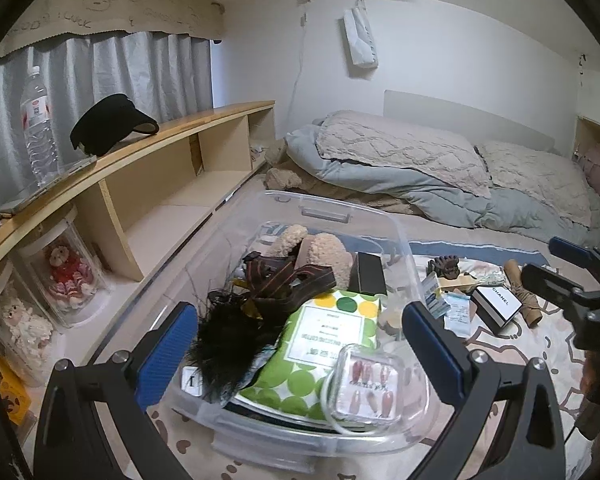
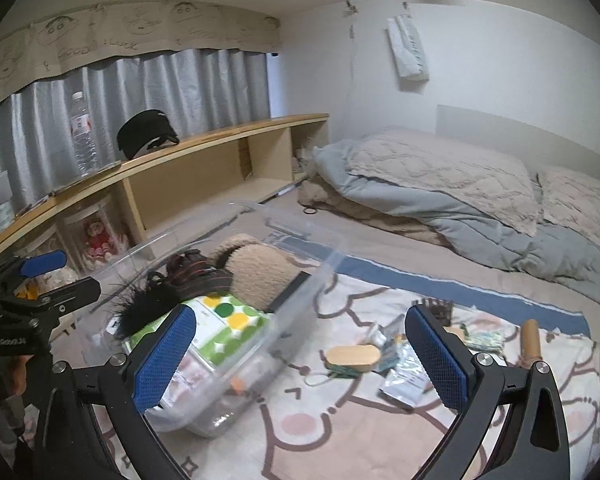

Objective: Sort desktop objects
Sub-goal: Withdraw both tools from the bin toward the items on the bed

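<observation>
Both tools stand with fingers spread wide and nothing between them.

The left tool (image 1: 300, 344) hangs over the near end of a clear plastic bin (image 1: 328, 210) that sits on a cartoon-print blanket (image 2: 340, 420) spread on the bed (image 2: 400, 240). In the bin: a green dotted packet (image 1: 320, 344), a clear case of press-on nails (image 1: 366, 386) lying on the packet's near corner, a black feather piece (image 1: 228, 344) to the left, a dark striped ribbon bow (image 1: 284, 280), a tan plush toy (image 1: 320, 248) at the far end, and a black box (image 1: 368, 274) leaning beside the plush.

The right tool (image 2: 300, 356) hangs to the right of the bin, over loose items lying on the blanket. Seen there: an oval wooden piece (image 2: 352, 358), foil and paper sachets (image 2: 404, 376), a brown hair claw (image 1: 444, 266), a white box marked CHANEL (image 1: 496, 304), and a brown wrapped roll (image 1: 524, 292). All lie outside the bin, clustered near each other.

Along the left runs a wooden shelf (image 1: 172, 132) carrying a water bottle (image 1: 38, 120) and a black cap (image 1: 108, 124). Folded duvets (image 1: 440, 168) lie at the head of the bed.
</observation>
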A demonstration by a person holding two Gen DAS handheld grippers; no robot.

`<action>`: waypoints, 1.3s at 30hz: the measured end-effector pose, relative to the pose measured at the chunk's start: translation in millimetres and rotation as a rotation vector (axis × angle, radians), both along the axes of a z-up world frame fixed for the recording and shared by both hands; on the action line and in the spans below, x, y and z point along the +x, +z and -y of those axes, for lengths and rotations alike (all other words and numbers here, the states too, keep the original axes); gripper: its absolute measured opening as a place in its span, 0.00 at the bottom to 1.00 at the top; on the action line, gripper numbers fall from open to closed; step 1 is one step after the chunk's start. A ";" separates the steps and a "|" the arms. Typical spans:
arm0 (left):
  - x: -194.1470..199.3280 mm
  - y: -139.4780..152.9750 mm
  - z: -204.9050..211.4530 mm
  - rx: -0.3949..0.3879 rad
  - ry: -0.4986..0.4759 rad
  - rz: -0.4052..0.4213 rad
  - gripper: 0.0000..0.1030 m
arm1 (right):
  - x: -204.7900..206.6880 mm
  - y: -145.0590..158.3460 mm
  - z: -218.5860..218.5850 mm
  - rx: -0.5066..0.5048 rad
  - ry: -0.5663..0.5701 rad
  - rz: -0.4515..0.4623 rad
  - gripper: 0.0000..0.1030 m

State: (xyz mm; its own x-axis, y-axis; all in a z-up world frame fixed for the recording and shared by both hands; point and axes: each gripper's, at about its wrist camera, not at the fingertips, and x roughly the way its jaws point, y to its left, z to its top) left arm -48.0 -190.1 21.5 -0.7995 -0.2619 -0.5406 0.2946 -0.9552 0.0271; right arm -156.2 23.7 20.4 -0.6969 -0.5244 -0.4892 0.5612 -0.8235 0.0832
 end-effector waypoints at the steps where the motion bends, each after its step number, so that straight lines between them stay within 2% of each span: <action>1: -0.4 -0.1 -1.7 -0.002 -0.001 -0.001 1.00 | 0.2 0.0 -5.9 0.000 -0.009 -0.001 1.00; 13: -16.0 0.4 -39.0 -0.021 -0.047 -0.009 1.00 | 7.2 -3.4 -66.6 0.018 -0.116 -0.003 1.00; 19: -24.4 -0.3 -55.7 -0.006 -0.074 -0.007 1.00 | 11.2 -3.9 -94.6 0.026 -0.176 -0.005 1.00; 26: -31.4 -1.7 -73.0 -0.026 -0.096 -0.013 1.00 | 16.0 -2.6 -114.8 0.041 -0.224 -0.029 1.00; 39: -45.8 -4.4 -93.9 0.018 -0.148 -0.023 1.00 | 14.4 -11.4 -145.6 0.054 -0.305 -0.008 1.00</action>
